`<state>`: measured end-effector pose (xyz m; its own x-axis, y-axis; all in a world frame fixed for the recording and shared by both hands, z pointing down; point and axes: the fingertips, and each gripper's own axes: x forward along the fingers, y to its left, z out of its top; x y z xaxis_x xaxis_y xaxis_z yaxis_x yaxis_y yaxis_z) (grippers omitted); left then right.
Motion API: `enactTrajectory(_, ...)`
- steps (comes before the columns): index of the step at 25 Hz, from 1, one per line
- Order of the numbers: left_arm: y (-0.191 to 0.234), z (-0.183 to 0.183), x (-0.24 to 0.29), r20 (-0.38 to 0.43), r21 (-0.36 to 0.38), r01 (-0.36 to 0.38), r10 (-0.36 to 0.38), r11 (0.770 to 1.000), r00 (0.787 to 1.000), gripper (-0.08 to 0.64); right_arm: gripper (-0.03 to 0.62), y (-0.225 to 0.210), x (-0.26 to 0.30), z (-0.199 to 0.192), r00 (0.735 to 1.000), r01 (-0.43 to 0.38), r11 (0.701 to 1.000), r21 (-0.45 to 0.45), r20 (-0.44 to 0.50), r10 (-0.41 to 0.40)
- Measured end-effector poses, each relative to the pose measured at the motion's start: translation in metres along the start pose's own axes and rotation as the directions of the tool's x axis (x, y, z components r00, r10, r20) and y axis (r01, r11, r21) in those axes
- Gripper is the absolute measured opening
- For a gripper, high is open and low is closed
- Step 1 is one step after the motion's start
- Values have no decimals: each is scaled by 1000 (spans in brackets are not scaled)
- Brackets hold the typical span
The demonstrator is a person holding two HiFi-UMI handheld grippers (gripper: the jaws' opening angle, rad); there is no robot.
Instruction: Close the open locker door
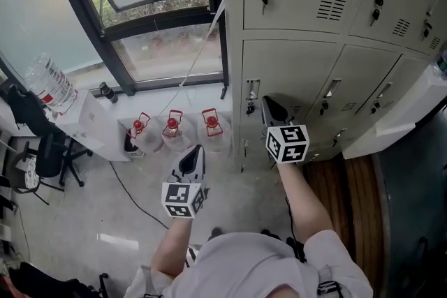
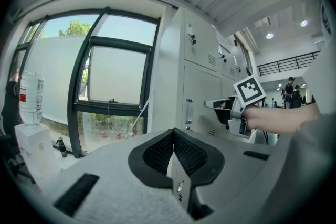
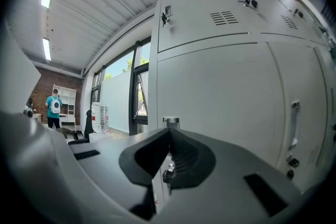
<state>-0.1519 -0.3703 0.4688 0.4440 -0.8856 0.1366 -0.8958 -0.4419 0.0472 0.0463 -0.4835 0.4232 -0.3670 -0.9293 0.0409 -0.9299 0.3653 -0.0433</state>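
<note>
Grey lockers (image 1: 328, 17) fill the upper right of the head view. My right gripper (image 1: 266, 102) is shut and empty. Its tips sit close to the left edge of the middle-row locker door (image 1: 297, 73), just below that door's handle (image 1: 252, 90). This door looks flush with its neighbours. In the right gripper view the door (image 3: 220, 97) fills the frame, with its handle (image 3: 170, 122) just past the shut right gripper (image 3: 169, 131). My left gripper (image 1: 198, 151) is shut and empty, held back over the floor. In its own view the left gripper (image 2: 173, 135) faces the lockers (image 2: 202, 81) and the right gripper (image 2: 210, 104).
A pale panel (image 1: 398, 115) juts out from the lockers at lower right; I cannot tell whether it is a door. Three water bottles with red handles (image 1: 172, 128) stand on the floor by the window (image 1: 154, 3). A large water jug (image 1: 50, 84) and an office chair (image 1: 49, 153) are at left.
</note>
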Motion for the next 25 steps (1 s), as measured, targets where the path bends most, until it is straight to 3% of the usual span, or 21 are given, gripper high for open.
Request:
enactTrajectory(12, -43, 10, 4, 25, 65, 65, -67, 996, 997, 8, 12, -28, -138, -57, 987, 148, 988, 49, -70, -144)
enactTrajectory(25, -74, 11, -10, 55, 86, 100, -105, 991, 993, 8, 12, -28, -181, -72, 980, 189, 979, 82, -80, -183)
